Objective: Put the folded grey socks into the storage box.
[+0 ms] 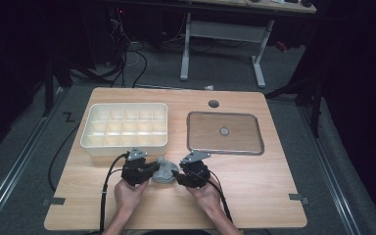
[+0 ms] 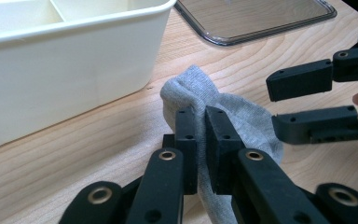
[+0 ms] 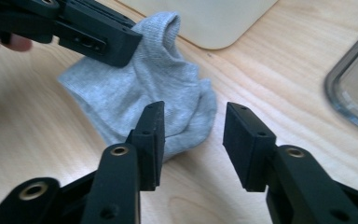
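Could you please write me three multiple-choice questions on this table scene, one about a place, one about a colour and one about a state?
1. Where does the sock lie?
A. inside the divided box
B. on the table between the two grippers
C. on the tray

2. What colour is the sock?
A. grey
B. red
C. black

3. How do the jaws of the right gripper stand?
A. shut on the sock
B. shut on the tray's rim
C. open, with nothing pinched between them

Answers:
1. B: the high view shows it on the wooden table, in front of the cream divided box and left of the tray, between the two grippers.
2. A: the knit fabric shows grey in both gripper views.
3. C: a clear gap stands between its pads, while the left gripper is the one clamped on the sock.
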A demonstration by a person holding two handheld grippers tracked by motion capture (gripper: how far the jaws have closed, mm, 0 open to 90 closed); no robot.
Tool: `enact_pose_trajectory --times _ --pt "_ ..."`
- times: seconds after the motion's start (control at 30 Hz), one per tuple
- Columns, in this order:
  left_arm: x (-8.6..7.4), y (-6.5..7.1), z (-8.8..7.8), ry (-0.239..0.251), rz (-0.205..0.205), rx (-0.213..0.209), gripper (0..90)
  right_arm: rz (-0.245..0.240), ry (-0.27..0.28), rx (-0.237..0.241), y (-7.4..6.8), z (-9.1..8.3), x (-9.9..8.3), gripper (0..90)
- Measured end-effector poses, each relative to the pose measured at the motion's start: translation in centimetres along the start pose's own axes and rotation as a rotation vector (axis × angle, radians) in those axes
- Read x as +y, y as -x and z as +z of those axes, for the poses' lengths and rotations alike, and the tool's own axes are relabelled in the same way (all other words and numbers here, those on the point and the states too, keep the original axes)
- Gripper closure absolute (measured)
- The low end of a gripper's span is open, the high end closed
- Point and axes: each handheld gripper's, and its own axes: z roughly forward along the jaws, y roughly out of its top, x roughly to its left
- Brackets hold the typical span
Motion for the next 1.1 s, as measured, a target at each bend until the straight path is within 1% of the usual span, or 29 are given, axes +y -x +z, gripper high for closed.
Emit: enact_pose_trajectory --times 0.1,0.13,0.2,0.3,0.33,0.47,0.57,0.6,0.7,0.77,0.8,0.87,0.9,0.93,0.97,1.0,1.1 --pt "0.0 0.2 -0.1 0.002 0.007 0.005 84.5 0.025 -0.001 0.019 -0.2 0.1 -0.1 53.4" --pt "-0.1 0.2 -0.1 0.003 0.008 0.007 84.5 0.031 -0.005 0.024 -0.5 0.2 -0.2 51.5" --pt "-0.1 0.2 -0.1 0.003 0.008 0.008 84.5 0.031 -0.006 0.025 -0.6 0.3 -0.2 50.3" --pt "-0.2 0.2 0.0 0.002 0.005 0.008 84.5 0.035 -0.027 0.023 -0.9 0.9 -0.3 45.4" --pt "-0.3 0.2 0.0 0.001 0.005 0.008 84.5 0.035 -0.027 0.023 -0.9 0.9 -0.3 45.4" --pt "-0.4 0.3 0.0 0.000 0.008 0.003 84.5 0.042 -0.054 0.030 -0.9 1.6 -0.4 45.0" --pt "-0.3 0.5 0.0 -0.005 0.015 -0.007 84.5 0.016 -0.090 0.026 -1.1 2.3 -0.5 50.4" --pt "-0.3 0.6 0.0 -0.003 0.017 -0.009 84.5 0.002 -0.093 0.024 -1.2 2.5 -0.5 51.1" --pt "-0.2 0.8 -0.1 -0.003 0.025 -0.015 84.5 -0.010 -0.099 0.020 -1.4 2.5 -0.4 53.8" --pt "-0.1 1.0 -0.1 -0.006 0.031 -0.025 84.5 -0.024 -0.100 0.022 -1.3 2.6 -0.4 55.0" --pt "0.1 1.1 -0.1 -0.002 0.035 -0.040 84.5 -0.034 -0.104 0.030 -1.2 2.7 -0.3 56.0" --pt "0.2 1.2 0.0 -0.001 0.037 -0.043 84.5 -0.033 -0.108 0.031 -1.2 2.7 -0.2 56.3" --pt "0.3 1.2 0.0 -0.004 0.043 -0.046 84.5 -0.042 -0.109 0.030 -1.2 2.8 -0.2 56.6" --pt "0.6 1.3 0.2 -0.013 0.059 -0.048 84.5 -0.058 -0.108 0.033 -1.1 2.9 0.0 57.0" --pt "0.8 1.4 0.3 -0.017 0.068 -0.048 84.4 -0.064 -0.112 0.036 -1.0 3.0 0.1 57.2" --pt "0.8 1.4 0.3 -0.017 0.068 -0.048 84.5 -0.074 -0.112 0.037 -0.9 3.1 0.2 57.4" --pt "1.5 1.6 0.9 -0.033 0.088 -0.071 84.4 -0.076 -0.115 0.040 -0.7 3.1 0.2 57.6"
